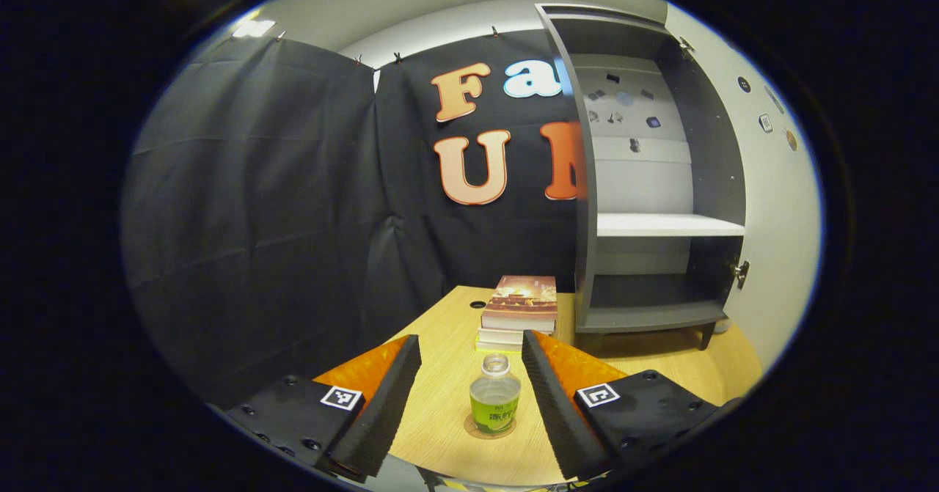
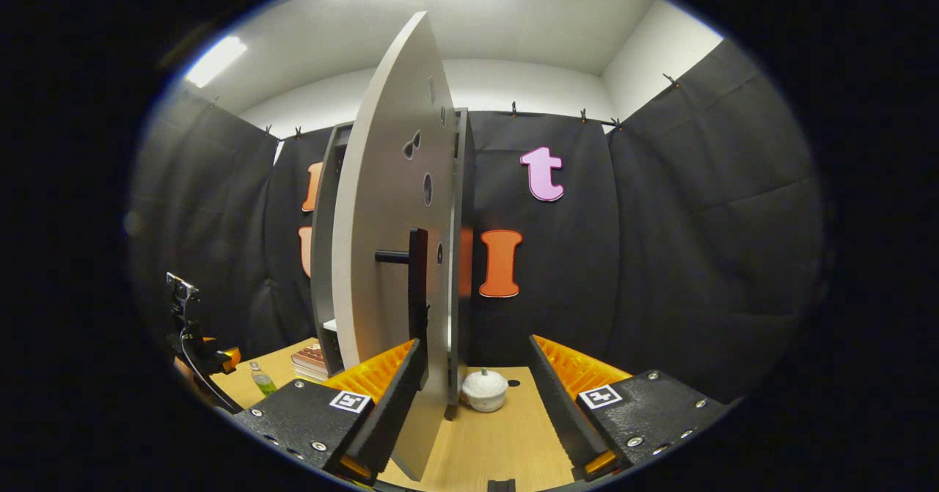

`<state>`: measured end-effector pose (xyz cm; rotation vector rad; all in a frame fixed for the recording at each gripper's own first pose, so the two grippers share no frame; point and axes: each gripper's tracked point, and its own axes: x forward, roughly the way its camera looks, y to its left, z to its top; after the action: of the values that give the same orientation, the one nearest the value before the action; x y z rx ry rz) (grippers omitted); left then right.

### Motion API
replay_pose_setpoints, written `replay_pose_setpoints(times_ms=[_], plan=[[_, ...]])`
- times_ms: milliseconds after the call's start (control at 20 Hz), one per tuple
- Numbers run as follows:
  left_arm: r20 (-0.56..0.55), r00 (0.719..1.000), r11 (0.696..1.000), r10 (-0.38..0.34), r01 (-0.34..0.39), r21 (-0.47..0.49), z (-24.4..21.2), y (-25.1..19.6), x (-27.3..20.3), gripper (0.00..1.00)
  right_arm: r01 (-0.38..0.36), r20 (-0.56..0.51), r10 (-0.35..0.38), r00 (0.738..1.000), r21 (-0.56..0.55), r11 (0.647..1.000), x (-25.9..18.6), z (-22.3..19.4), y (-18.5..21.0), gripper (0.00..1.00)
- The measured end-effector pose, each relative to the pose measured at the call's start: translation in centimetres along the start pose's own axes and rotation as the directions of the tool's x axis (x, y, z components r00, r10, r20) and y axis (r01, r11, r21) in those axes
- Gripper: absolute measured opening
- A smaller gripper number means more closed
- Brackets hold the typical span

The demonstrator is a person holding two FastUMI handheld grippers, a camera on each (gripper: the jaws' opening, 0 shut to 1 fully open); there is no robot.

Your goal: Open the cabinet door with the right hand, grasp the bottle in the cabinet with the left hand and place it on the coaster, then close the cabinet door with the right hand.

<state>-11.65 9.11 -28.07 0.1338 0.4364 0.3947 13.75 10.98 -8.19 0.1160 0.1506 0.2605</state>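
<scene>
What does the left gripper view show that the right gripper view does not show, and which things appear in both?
Seen from the left gripper view: the inside of the open cabinet with its bare white shelf, and the coaster under the bottle. The left claw is open, apart from the bottle.

Seen from the right gripper view: the outer face of the cabinet door with its dark handle, and a small white lidded pot. The right claw is open around the door's edge.

Both share: the bottle, the stack of books and the wooden table.
</scene>
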Motion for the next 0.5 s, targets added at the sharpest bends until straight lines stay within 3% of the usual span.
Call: replay_pose_setpoints(times_ms=[250,300,350,400,500], plan=[[0.074,0.997,0.999,0.006,-0.009,0.034,4.4,-1.0,-2.3,0.91,-0.164,0.003,0.164,0.986,0.028,0.986,0.9,-0.1,1.8,0.83],[0.089,0.996,0.999,0.012,-0.015,0.038,5.2,-1.1,-2.6,0.91,-0.198,0.002,0.198,0.98,0.047,0.979,1.0,-0.2,2.5,0.91],[0.091,0.996,0.999,0.01,-0.013,0.033,5.8,-1.4,-2.7,0.91,-0.229,0.0,0.23,0.973,0.067,0.971,1.1,-0.3,3.3,0.9],[0.09,0.996,1.0,0.003,-0.005,0.022,6.4,-1.9,-2.7,0.91,-0.257,-0.005,0.259,0.966,0.081,0.963,1.3,-0.3,4.0,0.81],[0.113,0.993,1.0,-0.022,0.021,0.008,8.3,-2.8,-2.4,0.91,-0.305,-0.004,0.307,0.952,0.096,0.948,2.0,-0.3,5.7,0.81]])
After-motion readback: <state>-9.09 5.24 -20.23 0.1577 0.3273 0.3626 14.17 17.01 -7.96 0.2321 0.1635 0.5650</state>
